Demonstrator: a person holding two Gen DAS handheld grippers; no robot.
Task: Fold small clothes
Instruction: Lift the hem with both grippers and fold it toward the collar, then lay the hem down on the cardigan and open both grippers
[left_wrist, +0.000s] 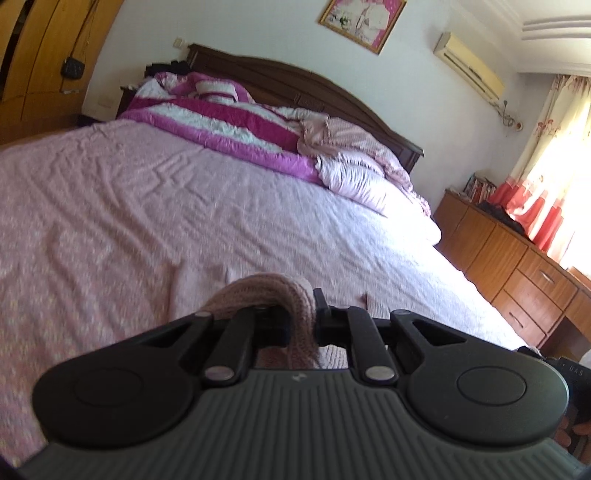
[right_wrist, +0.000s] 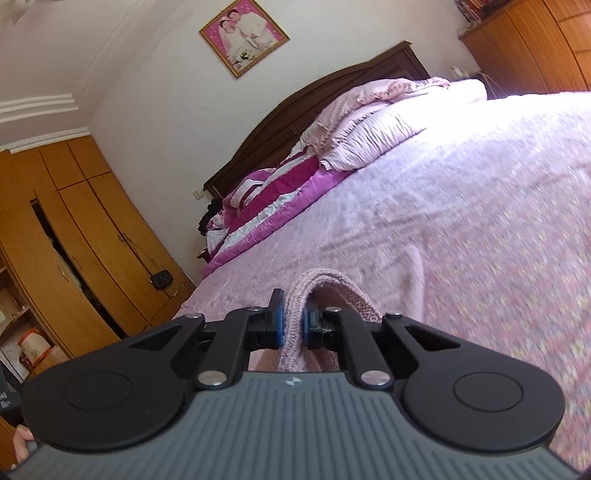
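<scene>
Daylight pours through the curtained window at the right of the left wrist view, blowing out the curtains and the near corner of the bed. The bedspread is motion-smeared in both views. Fisheye curvature bends the wardrobe and ceiling mouldings at the edges.

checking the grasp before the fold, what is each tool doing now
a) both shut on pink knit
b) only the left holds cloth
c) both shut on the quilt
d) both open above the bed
a: the left tool and right tool each pinch a fold of the pink knit between their pads.
</scene>
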